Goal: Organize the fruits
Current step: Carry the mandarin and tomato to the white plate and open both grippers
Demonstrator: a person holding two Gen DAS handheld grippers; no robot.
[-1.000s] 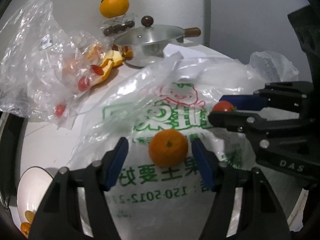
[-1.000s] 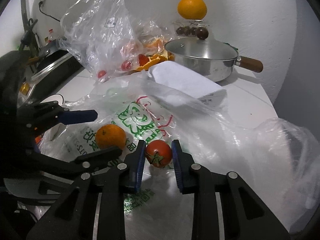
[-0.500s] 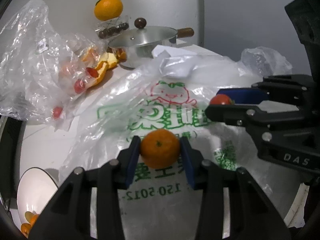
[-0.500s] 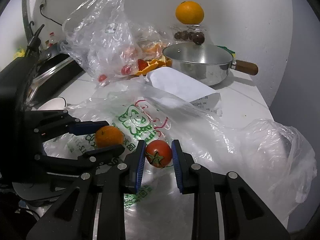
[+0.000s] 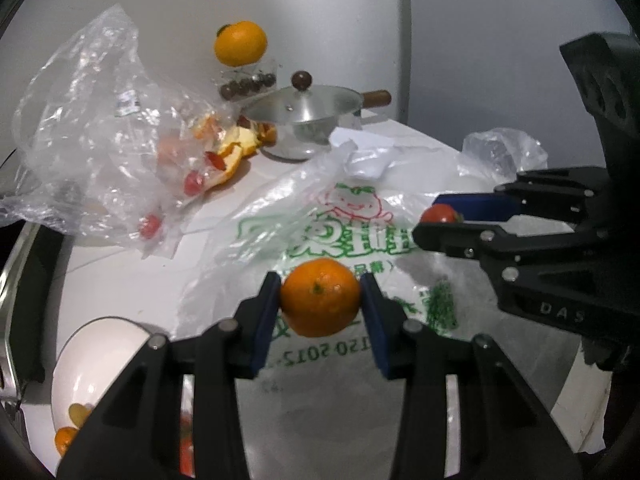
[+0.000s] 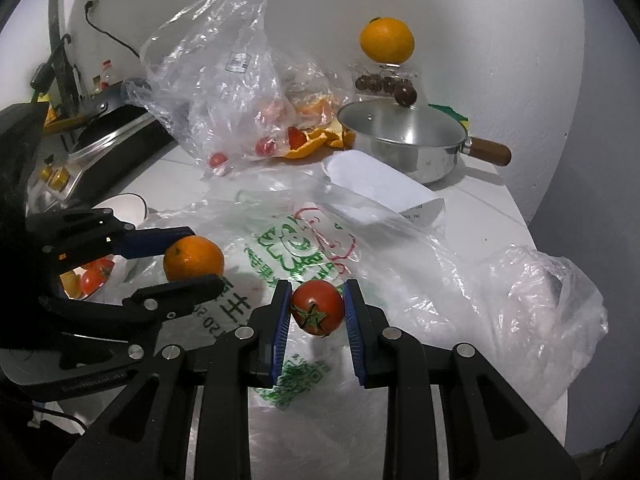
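Between the left claw [image 5: 320,298] pads sits the gripped tangerine [image 5: 320,296].

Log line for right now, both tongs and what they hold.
left tongs: shut on mandarin | right tongs: shut on tomato | both over printed bag | bowl: holds fruit

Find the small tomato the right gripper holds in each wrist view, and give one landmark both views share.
Left wrist view: the tomato sits at right of centre, mostly hidden between the right gripper's fingers.
Right wrist view: the tomato sits low at centre, pinched between the blue pads.
Shared landmark: the lidded steel pan with a wooden handle, by the wall.
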